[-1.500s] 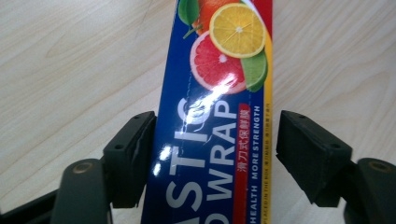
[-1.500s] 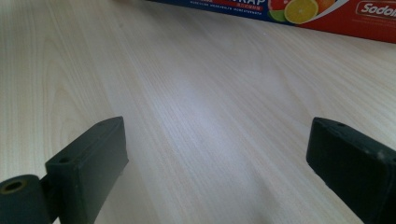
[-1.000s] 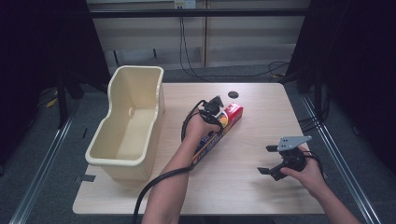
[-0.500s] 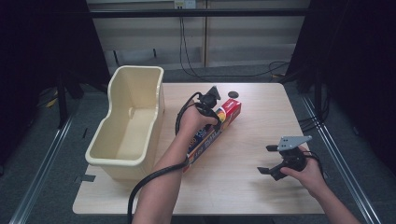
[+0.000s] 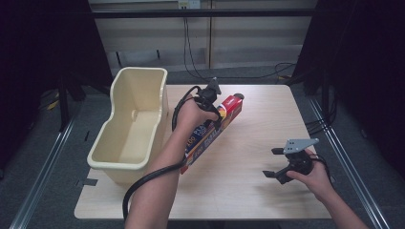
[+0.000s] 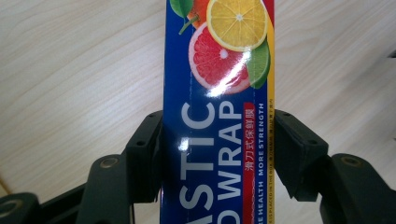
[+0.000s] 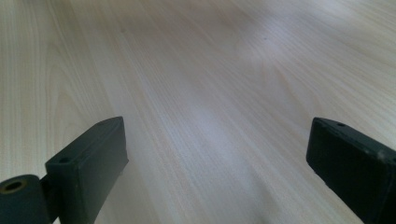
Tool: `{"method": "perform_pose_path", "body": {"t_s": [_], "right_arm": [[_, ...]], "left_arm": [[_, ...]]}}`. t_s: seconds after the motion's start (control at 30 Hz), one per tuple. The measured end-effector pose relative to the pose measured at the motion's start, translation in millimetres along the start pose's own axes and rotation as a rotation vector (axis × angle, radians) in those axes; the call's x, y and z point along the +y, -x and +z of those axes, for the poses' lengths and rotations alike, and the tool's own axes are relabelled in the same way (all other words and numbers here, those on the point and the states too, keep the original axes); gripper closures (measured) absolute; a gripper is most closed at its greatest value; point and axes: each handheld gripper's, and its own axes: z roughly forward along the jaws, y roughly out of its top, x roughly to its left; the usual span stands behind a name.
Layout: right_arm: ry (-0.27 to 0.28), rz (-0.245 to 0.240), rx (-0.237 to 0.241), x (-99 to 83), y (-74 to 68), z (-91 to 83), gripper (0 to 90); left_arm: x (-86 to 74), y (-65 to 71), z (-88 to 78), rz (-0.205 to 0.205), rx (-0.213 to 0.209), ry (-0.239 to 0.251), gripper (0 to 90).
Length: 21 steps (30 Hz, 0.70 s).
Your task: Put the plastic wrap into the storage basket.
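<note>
box (image 6: 217,116) | "PLASTIC WRAP" partly cut | "MORE STRENGTH"

table (image 5: 248,191): pale wood top, on grey floor | left edge: cream tub (image 5: 130,125), long side along that edge, overhanging it, open top up | far edge, mid: small dark round thing (image 5: 238,96), too small to tell | plastic wrap box (image 5: 210,134): tilted, contact with top unclear
</note>
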Motion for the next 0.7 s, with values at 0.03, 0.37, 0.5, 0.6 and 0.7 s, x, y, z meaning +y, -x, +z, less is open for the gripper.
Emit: {"method": "perform_pose_path", "body": {"t_s": [0.03, 0.37, 0.5, 0.6, 0.7], "right_arm": [[0.000, -0.001, -0.001, 0.0, -0.2, 0.1, 5.1], [-0.001, 0.003, -0.003, 0.4, -0.8, 0.6, 5.0], [0.000, 0.002, -0.001, 0.7, -0.9, 0.8, 5.1], [-0.002, 0.003, 0.001, 0.7, -0.8, 0.8, 5.0], [-0.002, 0.003, 0.003, 0.9, -0.7, 0.7, 5.0]], "left_arm": [[-0.3, 0.5, -4.1, -0.004, 0.000, 0.002, 41.3], [-1.2, 1.9, -31.2, -0.040, -0.008, 0.000, 41.3], [-2.9, -0.3, -39.9, -0.051, -0.009, -0.003, 41.3], [-4.1, -1.5, -45.8, -0.066, -0.003, -0.004, 41.3], [-5.4, -3.4, -51.5, -0.072, -0.007, -0.007, 41.3]]}}
